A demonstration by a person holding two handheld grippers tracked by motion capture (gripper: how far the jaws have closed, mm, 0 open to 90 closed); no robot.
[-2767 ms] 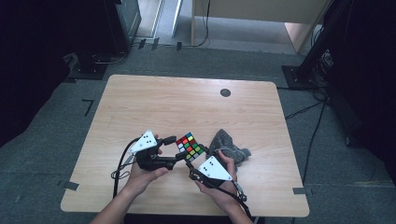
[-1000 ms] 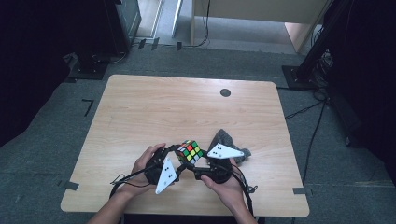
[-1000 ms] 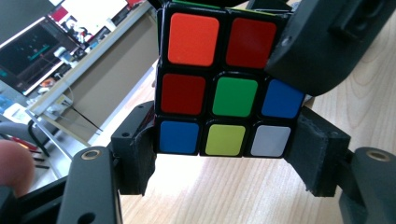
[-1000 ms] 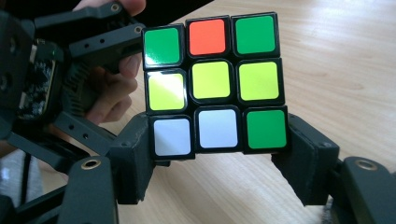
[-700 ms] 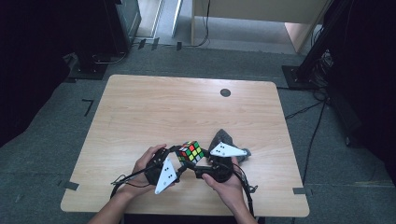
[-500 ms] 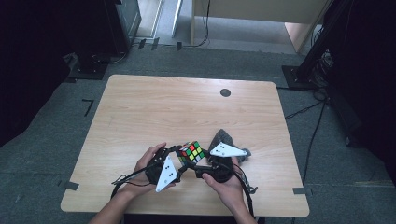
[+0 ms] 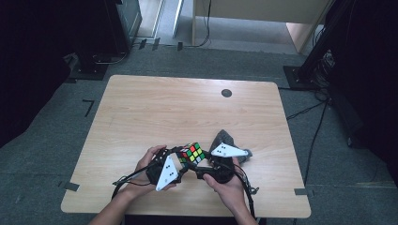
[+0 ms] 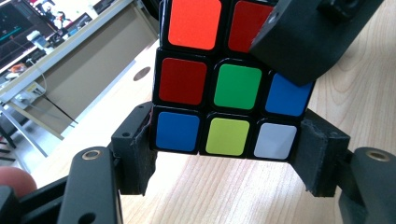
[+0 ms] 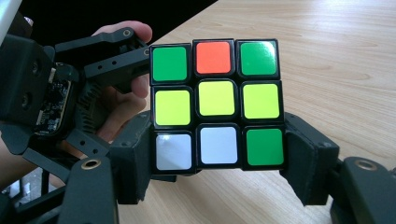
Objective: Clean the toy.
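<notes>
A scrambled Rubik's cube (image 7: 191,153) is held just above the table's front middle, between both hands. In the left gripper view my left gripper (image 8: 229,154) has its pads (image 8: 140,156) pressed on the two sides of the cube's (image 8: 233,84) lowest row. Its jaws have just been closing on that layer. My right gripper (image 9: 219,161) is shut on the cube's (image 9: 217,98) bottom row of white and green stickers. The right gripper's jaw also crosses the cube's upper corner in the left gripper view. From above, the left gripper (image 7: 182,161) meets the cube from the left and the right gripper (image 7: 201,165) from the right.
A crumpled grey cloth (image 7: 226,138) lies just behind the right hand. A small black round mark (image 7: 226,93) sits near the far edge of the wooden table (image 7: 155,108). Cables trail from both grippers over the front edge.
Since the earliest frame both hands have rolled over around the cube and shifted slightly nearer the front edge. Over the last second nothing visibly moves.
</notes>
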